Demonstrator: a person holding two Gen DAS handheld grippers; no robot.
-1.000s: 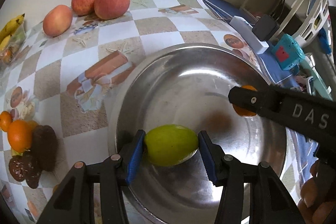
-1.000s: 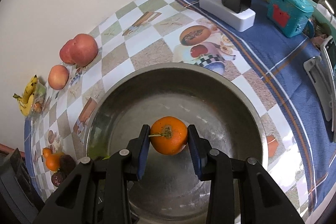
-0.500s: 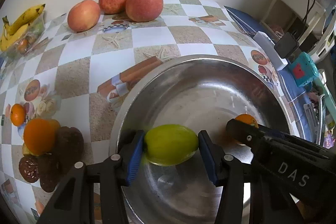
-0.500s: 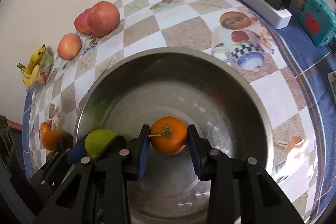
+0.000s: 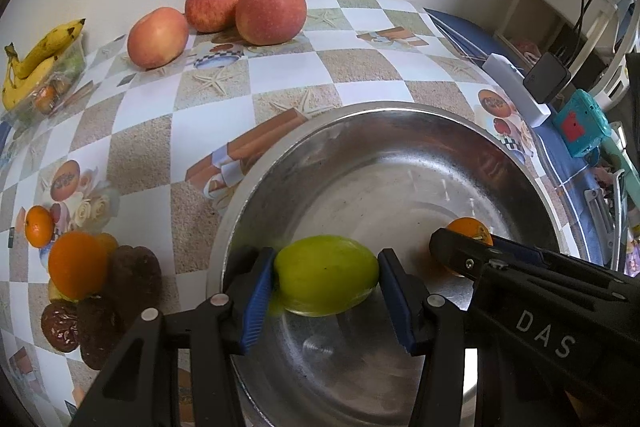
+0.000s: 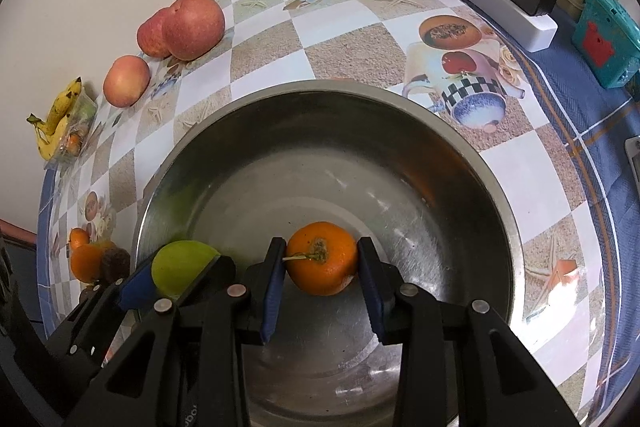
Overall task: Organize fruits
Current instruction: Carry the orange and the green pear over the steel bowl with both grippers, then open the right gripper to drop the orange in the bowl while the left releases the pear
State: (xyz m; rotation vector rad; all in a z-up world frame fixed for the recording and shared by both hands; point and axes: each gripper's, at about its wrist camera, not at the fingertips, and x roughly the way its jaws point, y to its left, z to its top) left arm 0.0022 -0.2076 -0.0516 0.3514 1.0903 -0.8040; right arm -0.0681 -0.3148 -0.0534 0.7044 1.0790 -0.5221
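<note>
A big steel bowl (image 5: 400, 119) (image 6: 496, 187) stands on the checked tablecloth. My left gripper (image 5: 326, 277) is shut on a green fruit (image 5: 326, 273) and holds it inside the bowl near its left rim; the fruit also shows in the right wrist view (image 6: 176, 267). My right gripper (image 6: 322, 259) is shut on a small orange (image 6: 322, 257) and holds it over the bowl's floor, to the right of the left gripper; the orange peeks out in the left wrist view (image 5: 468, 229).
Three red apples (image 5: 270, 11) and bananas (image 5: 36, 55) lie along the far wall. Oranges (image 5: 76, 267) and dark brown fruits (image 5: 132, 279) lie left of the bowl. A white power strip (image 6: 504, 7) and a teal box (image 6: 604, 35) lie at the right.
Both grippers have come lower and closer to the bowl's floor, still holding their fruits. The left view has swung left, so the apples and bananas show larger.
</note>
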